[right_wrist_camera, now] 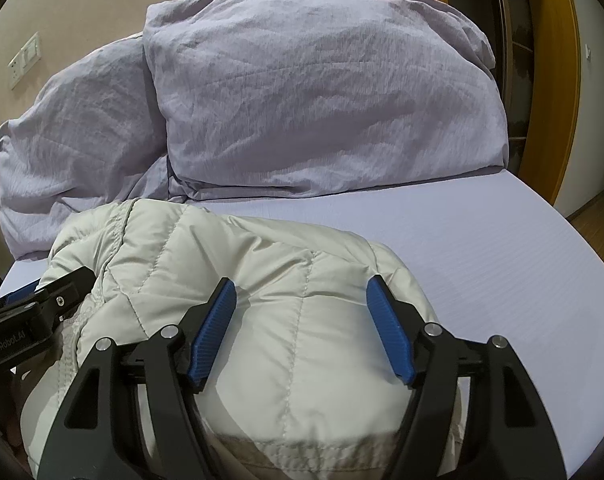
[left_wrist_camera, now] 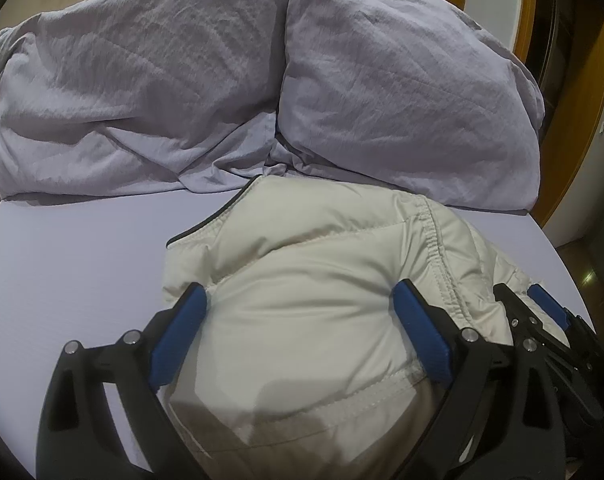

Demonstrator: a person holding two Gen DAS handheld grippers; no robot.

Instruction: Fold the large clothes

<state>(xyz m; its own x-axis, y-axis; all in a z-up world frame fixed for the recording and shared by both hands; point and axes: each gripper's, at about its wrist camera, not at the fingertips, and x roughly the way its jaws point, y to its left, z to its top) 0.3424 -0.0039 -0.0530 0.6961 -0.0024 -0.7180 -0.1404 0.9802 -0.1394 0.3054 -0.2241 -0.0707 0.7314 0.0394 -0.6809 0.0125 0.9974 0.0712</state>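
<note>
A cream quilted puffer jacket lies bunched on the lilac bed sheet; it also shows in the right wrist view. My left gripper is open, its blue-padded fingers spread wide on either side of a puffy fold near the jacket's hem. My right gripper is open too, its fingers straddling a bulge of the jacket. The right gripper shows at the right edge of the left wrist view; the left gripper shows at the left edge of the right wrist view. Neither grips fabric.
Two lilac pillows lean at the head of the bed, just beyond the jacket. Wooden door frames and floor lie to the right. A wall switch plate is at the left.
</note>
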